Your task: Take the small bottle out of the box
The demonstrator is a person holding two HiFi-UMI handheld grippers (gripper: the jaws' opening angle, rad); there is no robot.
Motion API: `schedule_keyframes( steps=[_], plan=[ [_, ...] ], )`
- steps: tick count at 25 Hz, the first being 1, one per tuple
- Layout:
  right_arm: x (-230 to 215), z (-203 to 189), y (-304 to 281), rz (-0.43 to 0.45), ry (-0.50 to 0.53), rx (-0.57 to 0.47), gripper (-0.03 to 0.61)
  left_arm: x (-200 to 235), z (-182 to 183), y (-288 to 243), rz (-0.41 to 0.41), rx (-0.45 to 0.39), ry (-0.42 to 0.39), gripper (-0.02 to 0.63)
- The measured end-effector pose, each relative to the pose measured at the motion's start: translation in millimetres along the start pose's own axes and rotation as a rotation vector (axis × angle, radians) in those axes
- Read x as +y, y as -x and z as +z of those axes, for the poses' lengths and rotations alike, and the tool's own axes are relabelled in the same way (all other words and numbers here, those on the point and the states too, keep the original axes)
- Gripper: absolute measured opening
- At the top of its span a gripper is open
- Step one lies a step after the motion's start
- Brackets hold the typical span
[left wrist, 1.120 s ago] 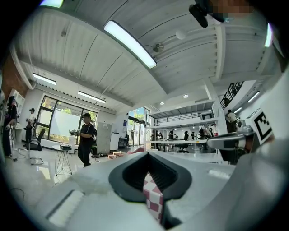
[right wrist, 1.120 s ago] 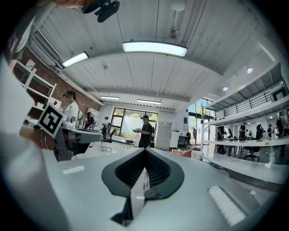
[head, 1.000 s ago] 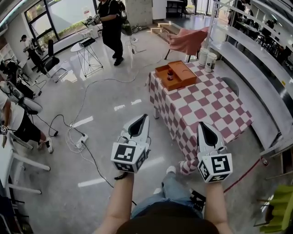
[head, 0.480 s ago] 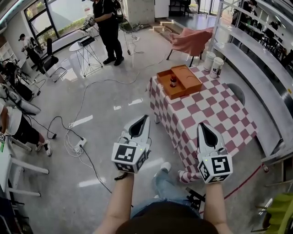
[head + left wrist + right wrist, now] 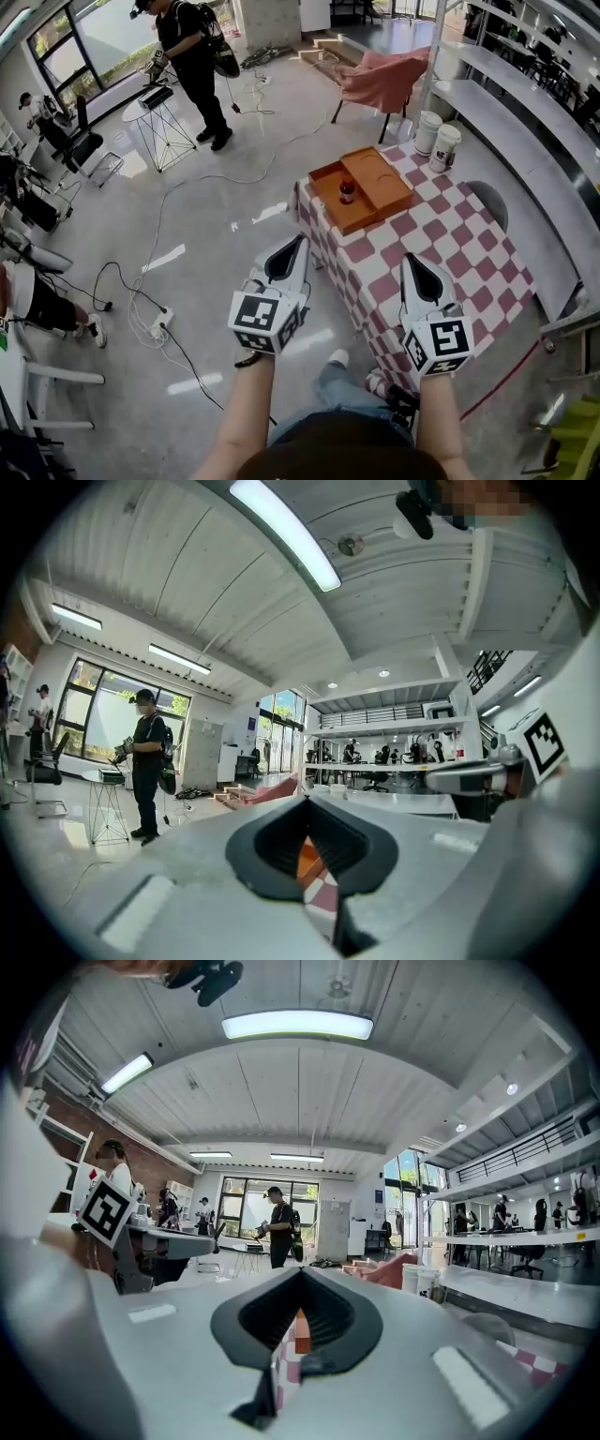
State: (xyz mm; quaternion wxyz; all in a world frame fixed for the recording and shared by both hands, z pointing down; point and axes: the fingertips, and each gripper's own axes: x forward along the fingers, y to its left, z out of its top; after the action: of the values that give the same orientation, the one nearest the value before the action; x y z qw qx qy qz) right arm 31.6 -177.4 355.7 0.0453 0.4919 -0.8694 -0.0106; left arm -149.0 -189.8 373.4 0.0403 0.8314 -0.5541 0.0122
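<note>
An orange two-compartment box (image 5: 364,187) lies at the far left corner of the red-and-white checkered table (image 5: 441,253). The small bottle (image 5: 347,192), dark with a red cap, stands upright in the box's left compartment. My left gripper (image 5: 299,241) is held over the floor, left of the table and well short of the box, jaws shut and empty. Over the table's near edge, my right gripper (image 5: 409,257) is also shut and empty. In the left gripper view the closed jaws (image 5: 305,801) hide all but a sliver of orange box and cloth. The right gripper view shows its jaws (image 5: 300,1275) closed likewise.
Two white buckets (image 5: 438,142) stand at the table's far end. A pink-draped chair (image 5: 380,80) is behind it and a grey stool (image 5: 489,202) to its right. Cables and a power strip (image 5: 159,319) lie on the floor at left. A person (image 5: 187,56) stands by a small tripod table.
The table and box have drawn nearer and lower in the head view as I stepped forward. Both grippers keep the same shut pose. The person in black moved left.
</note>
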Motion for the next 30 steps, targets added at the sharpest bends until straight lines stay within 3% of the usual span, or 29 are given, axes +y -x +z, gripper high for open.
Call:
schedule_keyframes(
  steps=[12, 25, 30],
  plan=[
    [-64, -21, -94, -0.025, -0.038, 0.038, 0.000, 35, -10, -123, -0.063, 0.037, 0.002, -0.005],
    [-94, -39, -137, -0.071, -0.069, 0.103, 0.000, 61, -27, -181, -0.103, 0.075, 0.017, 0.003],
    [-106, -45, -156, -0.102, -0.072, 0.119, 0.002, 65, -36, -212, -0.155, 0.115, 0.006, 0.122]
  ],
)
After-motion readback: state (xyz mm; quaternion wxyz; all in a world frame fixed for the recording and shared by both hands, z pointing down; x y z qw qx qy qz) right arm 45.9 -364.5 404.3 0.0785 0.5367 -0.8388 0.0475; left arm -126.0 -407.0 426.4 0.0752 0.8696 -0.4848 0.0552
